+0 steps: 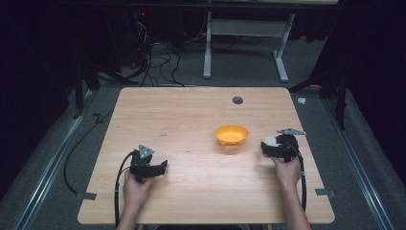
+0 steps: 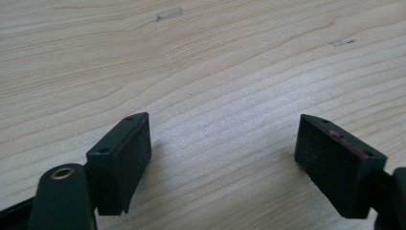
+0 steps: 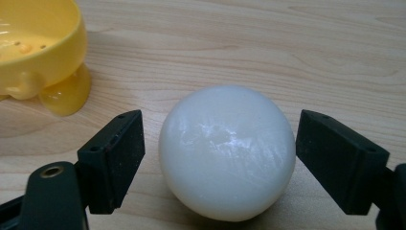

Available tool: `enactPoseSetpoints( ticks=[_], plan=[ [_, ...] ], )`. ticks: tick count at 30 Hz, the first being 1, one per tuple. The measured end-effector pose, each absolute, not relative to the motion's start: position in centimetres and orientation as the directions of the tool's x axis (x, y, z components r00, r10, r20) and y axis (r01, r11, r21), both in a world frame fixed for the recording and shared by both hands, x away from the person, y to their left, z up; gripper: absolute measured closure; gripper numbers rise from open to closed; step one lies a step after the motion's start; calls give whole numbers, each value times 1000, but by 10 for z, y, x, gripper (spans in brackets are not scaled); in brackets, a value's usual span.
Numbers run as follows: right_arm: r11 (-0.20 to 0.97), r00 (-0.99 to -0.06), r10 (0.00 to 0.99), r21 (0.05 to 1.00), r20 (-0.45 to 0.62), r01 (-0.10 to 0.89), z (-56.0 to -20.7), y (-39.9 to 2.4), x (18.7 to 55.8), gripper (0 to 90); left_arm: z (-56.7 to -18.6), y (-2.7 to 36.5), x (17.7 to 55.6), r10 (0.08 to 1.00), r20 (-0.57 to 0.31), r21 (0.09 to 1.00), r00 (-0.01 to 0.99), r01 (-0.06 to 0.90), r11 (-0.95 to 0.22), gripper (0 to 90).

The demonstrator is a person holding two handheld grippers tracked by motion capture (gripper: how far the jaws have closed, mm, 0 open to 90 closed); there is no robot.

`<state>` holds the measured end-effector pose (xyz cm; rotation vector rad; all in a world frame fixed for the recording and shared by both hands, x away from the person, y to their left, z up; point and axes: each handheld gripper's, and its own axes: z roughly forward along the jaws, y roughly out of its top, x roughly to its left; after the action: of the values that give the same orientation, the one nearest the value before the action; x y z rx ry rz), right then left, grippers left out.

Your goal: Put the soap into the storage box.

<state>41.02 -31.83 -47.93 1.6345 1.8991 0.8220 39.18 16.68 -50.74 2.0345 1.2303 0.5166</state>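
right gripper (image 3: pixel 220 158), jaws apart, straddling a white ball (image 3: pixel 226 152) that rests on the table (image 3: pixel 287 43); neither pad touches it. the ball looks smooth, glossy and probably slippery: grip across its widest middle. left gripper (image 2: pixel 222 158) stands open over bare wood. beyond, a yellow bowl (image 1: pixel 231 134).

Each hand holds a hand-held gripper low, left (image 1: pixel 163 167) and right (image 1: pixel 266 145), jaws apart.
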Motion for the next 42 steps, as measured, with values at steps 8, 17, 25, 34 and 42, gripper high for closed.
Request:
enactPoseSetpoints(
  ticks=[8,17,25,34,42],
  plan=[
    [85,-141,990,701,22,708,-488,-319,416,188,-507,167,392,882,-17,733,471,606,-309,207],
    [93,-152,988,693,24,715,-492,-320,417,240,-507,167,392,882,-17,733,471,606,-310,207],
    [99,-157,987,695,21,712,-492,-320,417,245,-507,167,392,882,-17,733,471,606,-309,207],
    [75,-136,990,691,34,719,-491,-321,417,248,-507,167,392,882,-17,733,471,606,-309,207],
    [62,-128,991,704,41,708,-491,-323,413,248,-507,167,392,882,-17,733,471,606,-309,206]
  ],
)
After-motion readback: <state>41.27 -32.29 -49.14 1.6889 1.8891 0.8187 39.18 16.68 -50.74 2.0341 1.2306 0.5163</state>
